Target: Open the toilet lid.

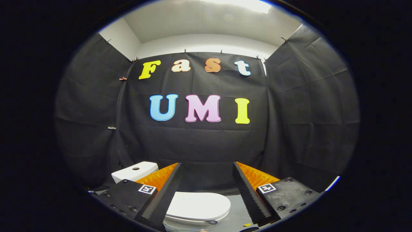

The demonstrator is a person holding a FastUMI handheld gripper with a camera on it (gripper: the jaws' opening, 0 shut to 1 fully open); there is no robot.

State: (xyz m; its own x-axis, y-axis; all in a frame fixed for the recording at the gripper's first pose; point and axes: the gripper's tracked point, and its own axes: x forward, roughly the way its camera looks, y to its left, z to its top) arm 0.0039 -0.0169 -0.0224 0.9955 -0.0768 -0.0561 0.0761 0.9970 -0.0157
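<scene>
A white toilet sits low in the booth, seen from above and in front through the tongs (206,180). The toilet lid (199,205) is down, lying flat and closed over the bowl, its rounded front edge pointing to the right of the tank. The toilet tank (135,170) stands behind and to the left of the lid, a white box with a round button on its top, set against the black cloth wall (206,145).

The tongs are spread wide apart, with nothing between them and nothing touched. The two fingers (248,193) reach forward on either side of the lid: the left one crosses in front of the lid's left edge and part of the tank, the right one lies just right of the lid's front end. The lid shows in the gap between them, lower down and apart from both. Pale grey floor (236,206) shows right of the lid.
</scene>
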